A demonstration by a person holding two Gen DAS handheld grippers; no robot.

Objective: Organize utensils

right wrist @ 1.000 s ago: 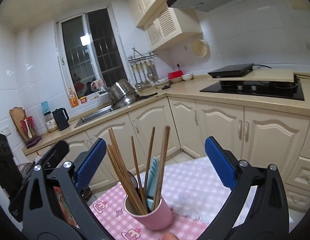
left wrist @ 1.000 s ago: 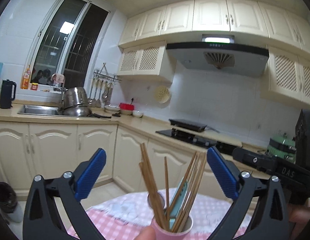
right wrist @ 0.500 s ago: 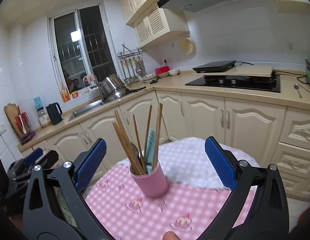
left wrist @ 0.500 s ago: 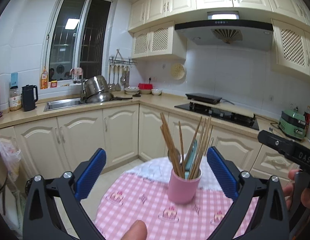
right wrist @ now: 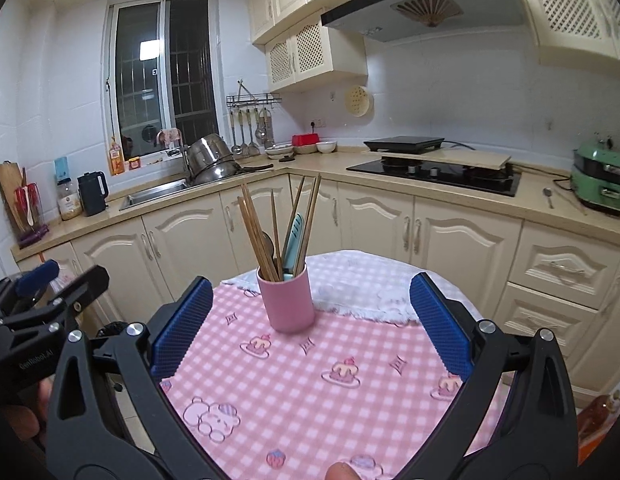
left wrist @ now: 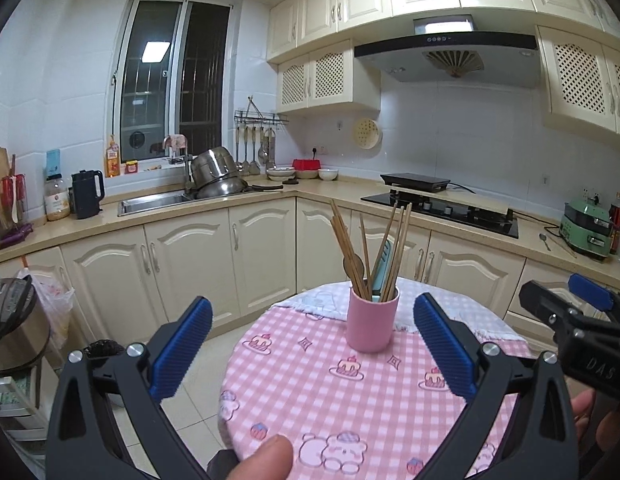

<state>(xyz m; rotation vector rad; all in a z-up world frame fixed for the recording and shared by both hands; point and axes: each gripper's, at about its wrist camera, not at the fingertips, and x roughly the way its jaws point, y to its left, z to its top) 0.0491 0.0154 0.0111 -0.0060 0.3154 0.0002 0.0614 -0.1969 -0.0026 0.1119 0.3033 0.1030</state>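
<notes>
Pink cylindrical plastic cup [left wrist: 371, 323] stands upright on the round table with the pink checked tablecloth [left wrist: 349, 404], toward the table's far edge, just in front of a white fringed cloth [right wrist: 361, 284] that lies under the far rim. Inside the cup: a bundle of brown wooden chopsticks [left wrist: 345, 248] fanned out and leaning, a teal flat plastic utensil [right wrist: 294, 240] leaning right of centre, and a dark round-headed spoon [right wrist: 268, 242] mostly hidden behind the sticks. Nothing touches the cup from outside.

Left black gripper with blue ribbed pads [left wrist: 310, 344] is on the near side of the cup, jaws spread wide, nothing between them, cup framed in the gap but well apart from both pads. Right black gripper with blue ribbed pads [right wrist: 306, 320] likewise wide apart and empty, to the right of the cup from the near side, also clear of it. A thumb tip [left wrist: 266, 460] shows at the bottom of the left wrist view.

Behind the cup: cream cabinet doors [left wrist: 190, 264], beige countertop, black gas hob [left wrist: 441, 208] behind and right of the cup, steel sink with stacked steel pots [left wrist: 218, 176] behind and left. Black electric kettle [left wrist: 87, 194] further left of the sink. Green cooker appliance [right wrist: 599, 186] far right of the cup on the counter.
</notes>
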